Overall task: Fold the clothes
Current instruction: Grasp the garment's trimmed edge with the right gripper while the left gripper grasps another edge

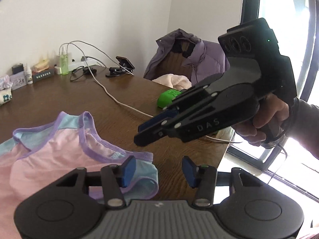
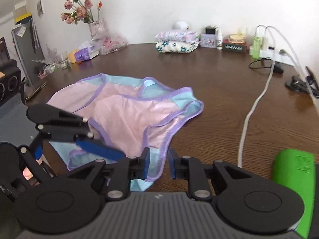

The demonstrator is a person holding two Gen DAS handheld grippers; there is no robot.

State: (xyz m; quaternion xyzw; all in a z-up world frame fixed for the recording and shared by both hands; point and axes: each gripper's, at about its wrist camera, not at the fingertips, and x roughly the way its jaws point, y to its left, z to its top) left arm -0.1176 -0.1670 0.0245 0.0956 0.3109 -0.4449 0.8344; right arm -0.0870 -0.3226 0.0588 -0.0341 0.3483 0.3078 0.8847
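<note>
Brown wood table [image 2: 209, 83] w/ pink-blue garment [image 2: 127, 111], white cable [image 2: 253, 115], folded clothes [image 2: 177, 41].

Both tools are black plastic with grey ribbed bodies, round pivot discs and silver screws. The left gripper [image 1: 159, 170] carries blue pads. The right gripper [image 2: 159, 162] has "DAS" in pale letters on its side and a small green light. A dark sleeve [image 1: 307, 125] covers the wrist.

Garment [image 2: 127, 113] lies on my table [image 2: 209, 75], before my grippers. Cable [image 2: 253, 111] runs to its right; folded cloths [image 2: 177, 41] and vase of flowers [image 2: 95, 27] stand behind, along the wall.
</note>
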